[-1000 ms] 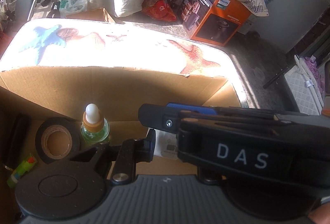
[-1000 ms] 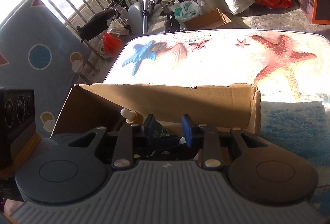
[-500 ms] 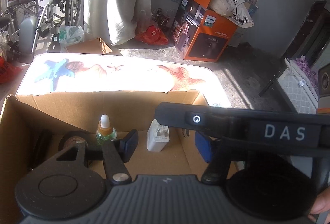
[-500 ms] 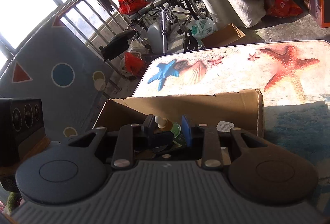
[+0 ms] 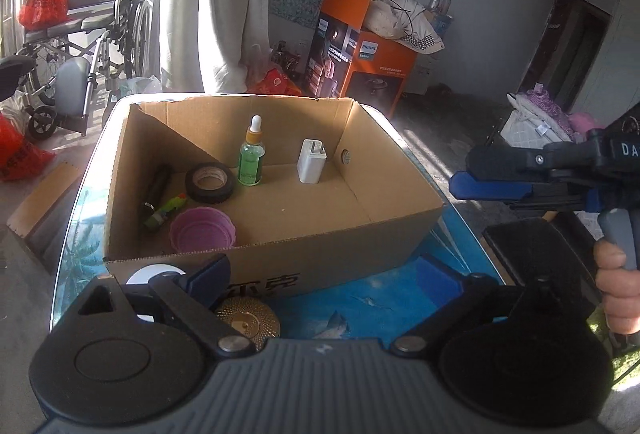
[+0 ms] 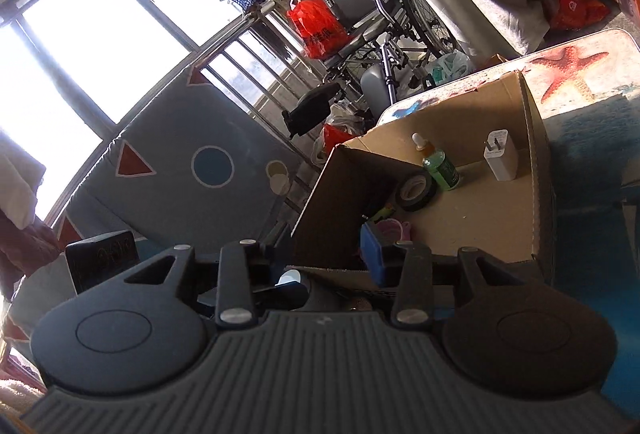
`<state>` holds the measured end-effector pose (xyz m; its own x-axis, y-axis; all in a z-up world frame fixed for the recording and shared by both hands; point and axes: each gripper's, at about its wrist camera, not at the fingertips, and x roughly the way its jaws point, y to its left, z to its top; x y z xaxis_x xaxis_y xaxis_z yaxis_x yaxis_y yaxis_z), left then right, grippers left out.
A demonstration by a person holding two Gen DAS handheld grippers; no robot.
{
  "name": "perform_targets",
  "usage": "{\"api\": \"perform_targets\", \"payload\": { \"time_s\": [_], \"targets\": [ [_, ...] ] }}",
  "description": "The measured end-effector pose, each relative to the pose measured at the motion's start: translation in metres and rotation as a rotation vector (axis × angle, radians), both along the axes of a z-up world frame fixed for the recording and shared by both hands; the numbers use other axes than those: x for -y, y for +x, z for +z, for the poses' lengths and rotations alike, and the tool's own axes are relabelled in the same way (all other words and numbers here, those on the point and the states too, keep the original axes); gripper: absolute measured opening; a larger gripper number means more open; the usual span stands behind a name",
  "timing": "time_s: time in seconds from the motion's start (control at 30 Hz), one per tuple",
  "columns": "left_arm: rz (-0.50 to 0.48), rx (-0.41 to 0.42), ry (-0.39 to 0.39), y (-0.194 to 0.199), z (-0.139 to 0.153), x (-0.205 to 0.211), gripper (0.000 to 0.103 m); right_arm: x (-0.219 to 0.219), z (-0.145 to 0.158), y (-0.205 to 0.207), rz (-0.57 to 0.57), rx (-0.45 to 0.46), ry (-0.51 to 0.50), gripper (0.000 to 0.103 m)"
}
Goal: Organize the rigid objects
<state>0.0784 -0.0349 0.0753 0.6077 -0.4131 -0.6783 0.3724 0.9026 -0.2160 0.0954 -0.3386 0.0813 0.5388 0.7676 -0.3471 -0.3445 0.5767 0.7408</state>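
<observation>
Sunlit cluttered room, sea-print table [image 5: 452, 234] | cardboard box [image 5: 360, 254] held dropper bottle [image 5: 251, 158], white charger [image 5: 311, 161], tape roll [image 5: 209, 183], purple cup [image 5: 202, 231] | gold disc [image 5: 246, 320] remained outside, seemingly unsorted | left gripper [image 5: 320, 276] opening wide, empty | right gripper [image 6: 326, 252] opening, nothing between jaws.

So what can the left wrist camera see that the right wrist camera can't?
Only the left wrist view shows the orange box on the floor in full, a gold round disc on the table in front of the cardboard box, and a person's hand holding the right hand-held gripper.

Only the right wrist view shows the big bright window and the blue mat with circles and triangles.

Both show the cardboard box with the green dropper bottle, white plug, black tape roll and purple cup inside, plus the wheelchair.
</observation>
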Motion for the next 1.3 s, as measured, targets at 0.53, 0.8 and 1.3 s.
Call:
{"api": "perform_targets", "payload": {
  "time_s": [0.53, 0.8, 1.3],
  "targets": [
    [0.025, 0.014, 0.168, -0.019, -0.094, 0.006, 0.096, -0.102, -0.112, 0.005, 0.008, -0.212, -0.081, 0.042],
    [0.032, 0.021, 0.176, -0.014, -0.106, 0.01, 0.093, -0.128, -0.125, 0.03, 0.03, -0.192, -0.165, 0.037],
    [-0.029, 0.048, 0.161, -0.024, -0.1, 0.018, 0.094, -0.122, -0.125, 0.031, 0.014, -0.2, -0.209, 0.038]
  ]
}}
